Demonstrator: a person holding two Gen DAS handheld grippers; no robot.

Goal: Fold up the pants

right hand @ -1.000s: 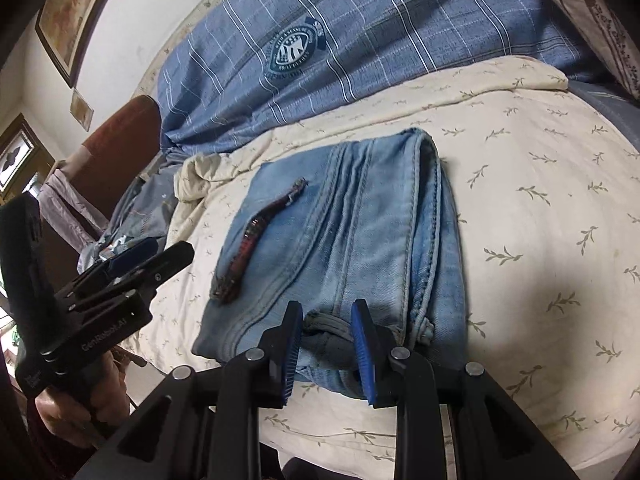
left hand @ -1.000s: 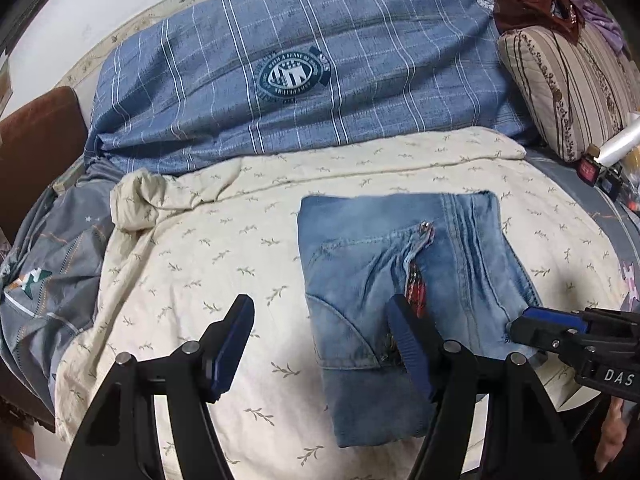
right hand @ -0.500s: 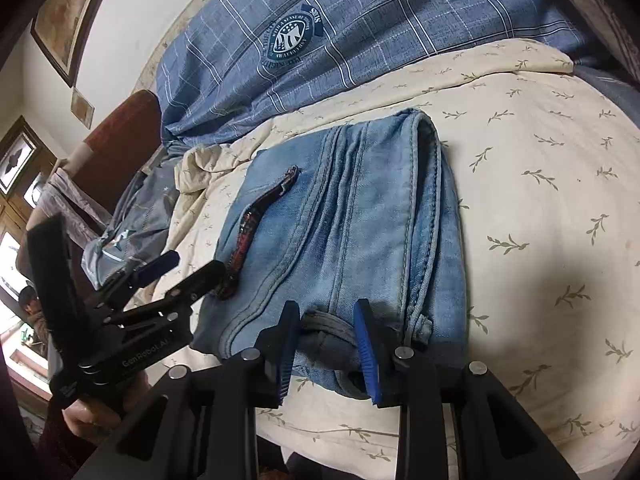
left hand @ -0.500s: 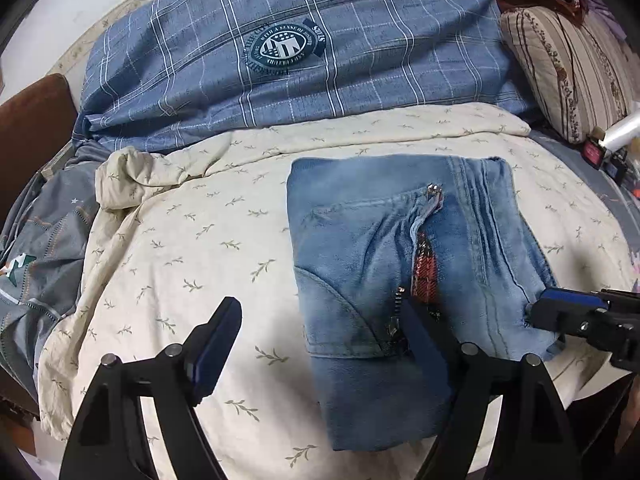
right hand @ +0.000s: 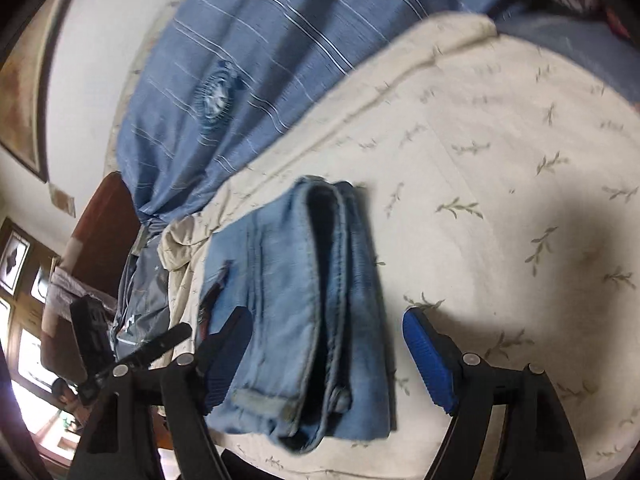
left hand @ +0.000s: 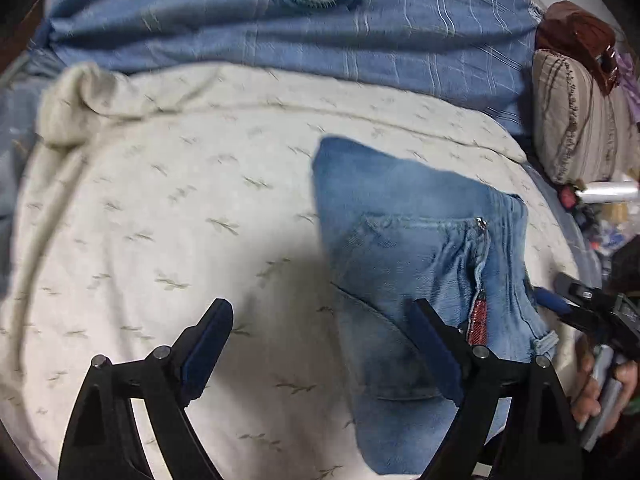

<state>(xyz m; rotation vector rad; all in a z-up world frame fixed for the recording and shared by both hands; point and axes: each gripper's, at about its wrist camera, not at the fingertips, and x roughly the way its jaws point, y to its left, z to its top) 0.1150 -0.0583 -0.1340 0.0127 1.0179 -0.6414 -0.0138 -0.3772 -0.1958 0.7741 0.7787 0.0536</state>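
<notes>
— Which step is in hand?

— The folding looks finished, or nearly so. The pants (left hand: 404,248) are laid as a compact blue denim packet on the cream leaf-print sheet (left hand: 168,216) of the bed, right of centre in the left wrist view, near the bed's near edge. In the right wrist view the stacked layers (right hand: 320,280) are seen end-on, with the waistband and a belt loop at the near end. This moment is judged to be the release.

— How are the jaws set?

— The left gripper (left hand: 320,352) is being opened and stands wide; its right finger is seen over the near left part of the packet, its left finger over bare sheet, and nothing is clamped. The right gripper (right hand: 328,356) is also being opened, wide, with the near end of the packet lying between its fingers — the pads do not appear to press on the denim, though motion blur leaves this a little uncertain.

— What does the next move call for?

— Both grippers would need to be drawn back clear of the cloth without a layer being snagged. If the near end is judged untidy, it could be squared first.

— Anything else close by?

— A blue plaid quilt (left hand: 280,40) is heaped at the far side, a striped pillow (left hand: 576,120) at far right.
</notes>
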